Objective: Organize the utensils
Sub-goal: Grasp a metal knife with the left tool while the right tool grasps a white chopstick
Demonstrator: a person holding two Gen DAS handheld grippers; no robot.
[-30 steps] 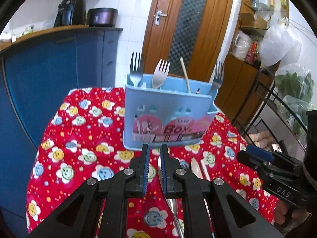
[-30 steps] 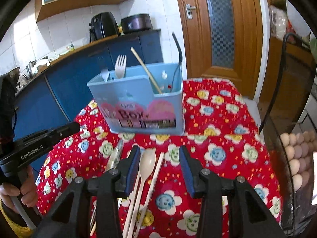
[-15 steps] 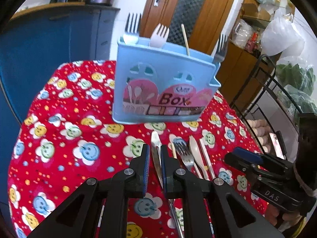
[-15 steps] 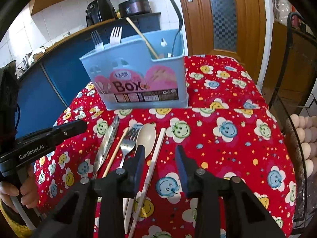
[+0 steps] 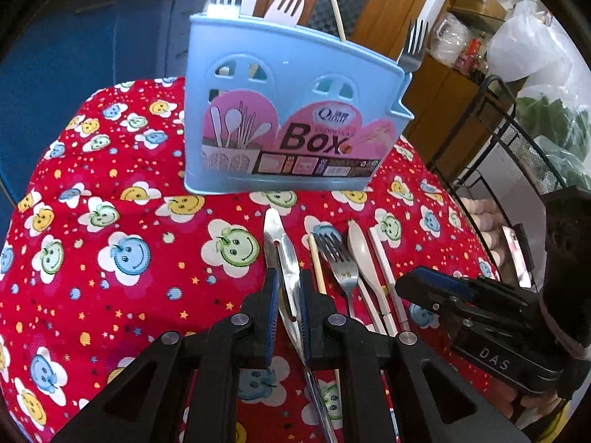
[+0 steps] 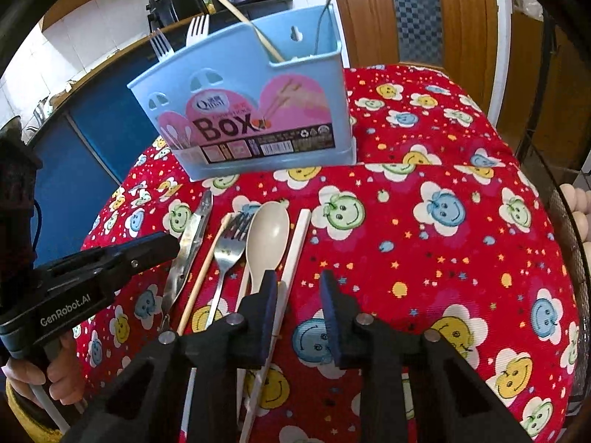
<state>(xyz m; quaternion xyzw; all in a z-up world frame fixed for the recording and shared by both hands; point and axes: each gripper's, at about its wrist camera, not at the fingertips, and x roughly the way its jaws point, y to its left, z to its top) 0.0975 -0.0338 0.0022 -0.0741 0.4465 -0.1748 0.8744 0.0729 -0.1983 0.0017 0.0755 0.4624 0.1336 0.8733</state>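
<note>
Utensils lie in a row on the table's red cloth (image 5: 110,277), near the blue box (image 5: 291,110). Left tongs (image 5: 286,288) straddle the steel knife (image 5: 282,254), nearly closed; grip unclear. Right tongs (image 6: 297,288), closing, straddle the white chopstick (image 6: 297,243), not yet pinching.

Behind the far edge of the table (image 6: 461,221) with its red flowered cloth stands a wooden door (image 6: 417,11) with patterned glass. By the table's left edge is a blue counter (image 5: 74,48) below white wall tiles (image 6: 48,59). A wooden shelf (image 5: 476,37) and a black wire rack (image 5: 517,140) stand by the right edge.
</note>
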